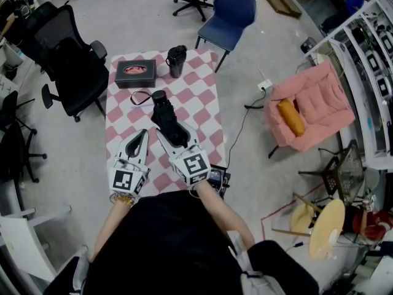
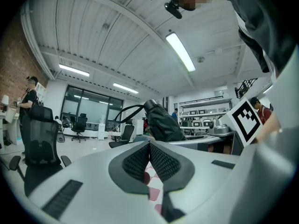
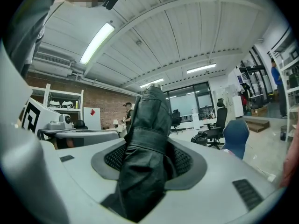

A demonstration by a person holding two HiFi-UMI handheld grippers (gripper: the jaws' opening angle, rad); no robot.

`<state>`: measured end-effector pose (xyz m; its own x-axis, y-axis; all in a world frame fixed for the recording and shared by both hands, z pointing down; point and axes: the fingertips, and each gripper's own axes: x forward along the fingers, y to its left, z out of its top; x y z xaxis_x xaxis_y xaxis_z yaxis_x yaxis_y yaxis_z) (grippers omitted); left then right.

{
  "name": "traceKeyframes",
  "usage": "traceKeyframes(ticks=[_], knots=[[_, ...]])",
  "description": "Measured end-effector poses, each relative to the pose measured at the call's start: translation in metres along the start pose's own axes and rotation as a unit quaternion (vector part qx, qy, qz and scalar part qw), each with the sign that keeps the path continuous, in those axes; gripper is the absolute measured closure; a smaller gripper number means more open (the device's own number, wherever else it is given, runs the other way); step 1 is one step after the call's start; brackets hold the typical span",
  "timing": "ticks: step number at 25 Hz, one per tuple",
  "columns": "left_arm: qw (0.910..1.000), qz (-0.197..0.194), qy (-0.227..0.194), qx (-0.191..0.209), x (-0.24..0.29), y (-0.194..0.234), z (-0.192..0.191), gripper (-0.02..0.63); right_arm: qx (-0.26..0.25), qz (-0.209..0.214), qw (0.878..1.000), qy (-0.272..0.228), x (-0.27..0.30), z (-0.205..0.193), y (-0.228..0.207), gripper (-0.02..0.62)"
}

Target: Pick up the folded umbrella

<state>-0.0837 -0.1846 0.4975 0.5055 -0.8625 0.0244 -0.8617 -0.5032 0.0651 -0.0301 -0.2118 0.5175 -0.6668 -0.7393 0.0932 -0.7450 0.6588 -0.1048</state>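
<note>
While the left hand-held gripper [image 2: 149,146], nearest on the left, has its jaws pressed together on nothing, the right hand-held gripper [image 3: 148,158] just beside it pinches the folded umbrella [image 1: 164,112] across its fabric body, at the band wrapped round the canopy. From that grip the umbrella runs away from the person over the checkered surface [image 1: 202,85], its far end tilted upward and its carry loop [image 1: 141,97] trailing to the left. Whether any part of it touches the cloth I cannot tell.

It should handle as a light thing: a stiff shaft inside soft, slick folds that can slide or bunch under the pads. The banded middle looks the soundest hold, since the fabric is bound tight there and the weight balances.

Beyond it, toward the far edge, lie a black box [image 1: 135,72] and a dark tumbler [image 1: 176,60], with a blue chair [image 1: 230,14] farther off.
</note>
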Motion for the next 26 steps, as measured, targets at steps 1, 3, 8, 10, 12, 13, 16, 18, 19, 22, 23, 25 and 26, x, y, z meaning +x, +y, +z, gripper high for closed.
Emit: traceKeyframes(ticks=[1,3,8,10,12,13,16,18,19,22,23,25,26], knots=[[1.0000,0.000,0.000,0.000,0.000,0.001,-0.001,0.592,0.000,-0.001,1.000,0.002,0.001,-0.001,0.000,0.371],[1.0000,0.001,0.001,0.000,0.000,0.002,-0.003,0.592,-0.002,-0.001,1.000,0.007,0.002,-0.002,0.000,0.371],[1.0000,0.004,0.003,-0.003,-0.001,0.003,-0.005,0.592,-0.006,-0.004,1.000,0.011,0.004,-0.008,-0.003,0.371],[1.0000,0.006,0.003,-0.004,-0.001,0.005,-0.006,0.592,-0.004,-0.004,1.000,0.015,0.003,-0.008,-0.002,0.371],[1.0000,0.008,0.003,-0.005,-0.002,0.005,-0.005,0.592,-0.002,-0.003,1.000,0.019,0.003,-0.007,-0.001,0.371],[0.9999,0.008,0.004,-0.006,-0.002,0.005,-0.005,0.592,-0.001,-0.003,1.000,0.021,0.003,-0.007,-0.001,0.371],[0.9999,0.009,0.003,-0.007,-0.002,0.006,-0.005,0.592,-0.003,-0.004,1.000,0.020,0.004,-0.007,-0.002,0.371],[0.9999,0.011,0.003,-0.007,-0.002,0.007,-0.005,0.592,-0.002,-0.003,1.000,0.021,0.005,-0.007,-0.002,0.371],[0.9999,0.011,0.002,-0.007,-0.002,0.007,-0.005,0.592,-0.002,-0.003,1.000,0.022,0.005,-0.007,-0.001,0.371],[0.9999,0.013,0.001,-0.008,-0.003,0.009,-0.005,0.592,-0.005,-0.002,1.000,0.023,0.005,-0.008,0.000,0.371],[0.9999,0.013,0.001,-0.008,-0.004,0.009,-0.005,0.592,-0.007,-0.003,1.000,0.022,0.006,-0.009,-0.001,0.371],[0.9999,0.013,0.001,-0.009,-0.004,0.009,-0.005,0.592,-0.011,-0.005,1.000,0.019,0.006,-0.011,-0.002,0.371],[0.9999,0.013,0.001,-0.009,-0.004,0.009,-0.004,0.592,-0.013,-0.006,1.000,0.018,0.007,-0.012,-0.002,0.371]])
